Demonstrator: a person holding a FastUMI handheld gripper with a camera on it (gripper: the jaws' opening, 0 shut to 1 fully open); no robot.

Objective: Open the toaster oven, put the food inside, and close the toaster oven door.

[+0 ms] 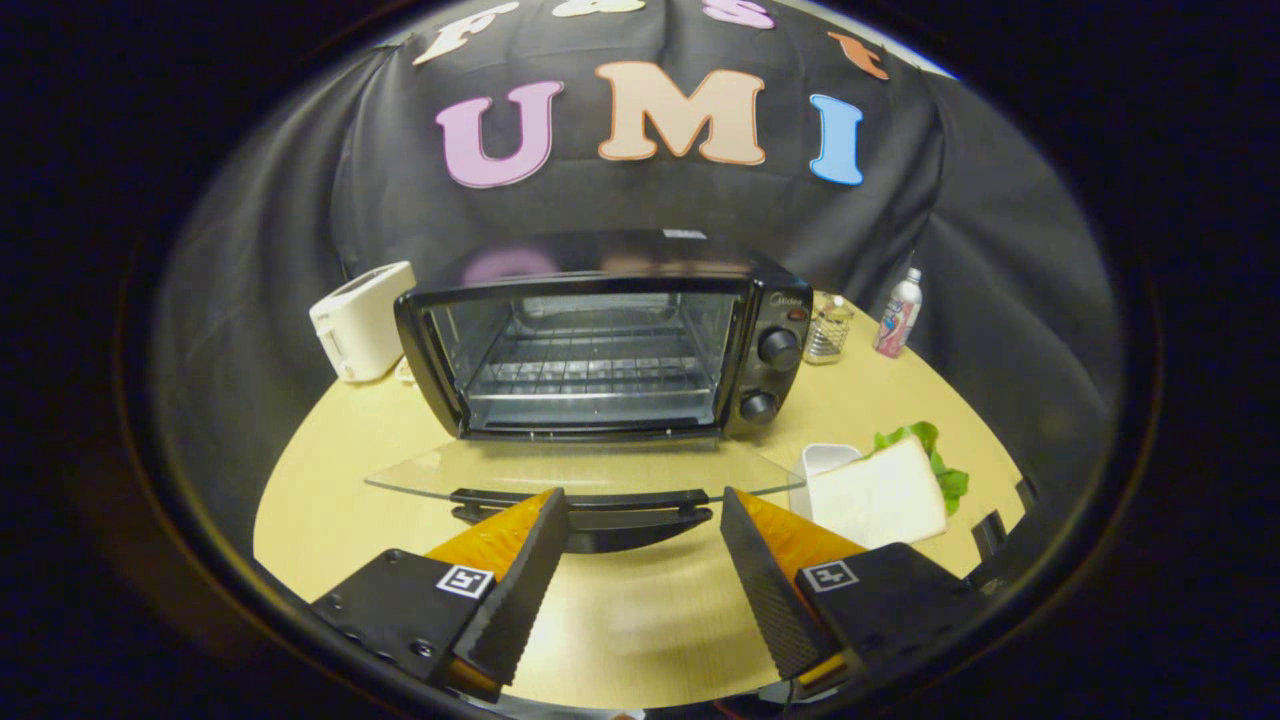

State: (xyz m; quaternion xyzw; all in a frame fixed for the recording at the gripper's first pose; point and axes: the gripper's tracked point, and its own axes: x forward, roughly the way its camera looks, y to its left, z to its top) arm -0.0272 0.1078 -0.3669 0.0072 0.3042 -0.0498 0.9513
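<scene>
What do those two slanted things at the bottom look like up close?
They are the fingers of the hand-held gripper: black ribbed pads with orange wedge-shaped backs, mounted on black blocks that each carry a small square black-and-white marker.

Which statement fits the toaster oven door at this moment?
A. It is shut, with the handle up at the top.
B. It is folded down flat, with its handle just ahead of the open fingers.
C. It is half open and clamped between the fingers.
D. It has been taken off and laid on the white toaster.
B: the glass door of the toaster oven lies flat, its handle ahead of the open, empty gripper.
</scene>
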